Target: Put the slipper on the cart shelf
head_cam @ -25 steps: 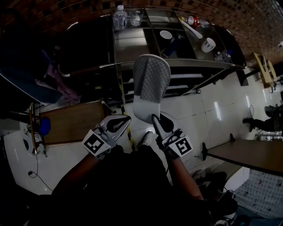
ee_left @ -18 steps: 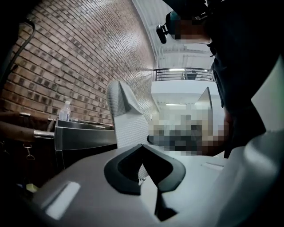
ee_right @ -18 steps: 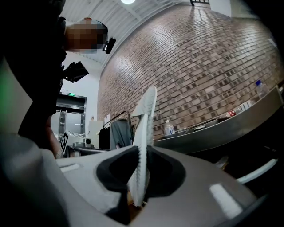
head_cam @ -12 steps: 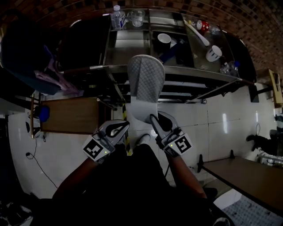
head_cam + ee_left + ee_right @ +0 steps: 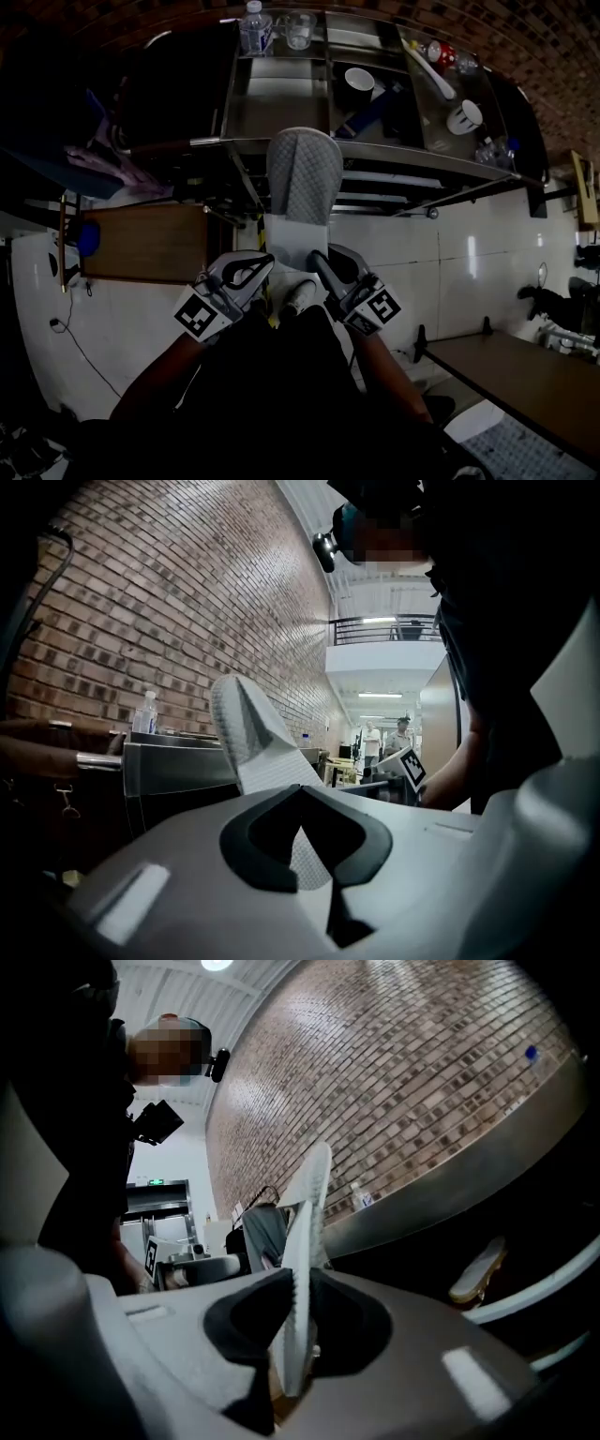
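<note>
My right gripper (image 5: pixel 322 262) is clamped on the near heel edge of the grey slipper (image 5: pixel 303 178), held in the air with its toe over the near rail of the steel cart (image 5: pixel 281 103); my left gripper (image 5: pixel 258 269) is closed just left of the heel

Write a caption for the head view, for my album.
Left tool and right tool hold a grey slipper up in front of a metal cart.
</note>
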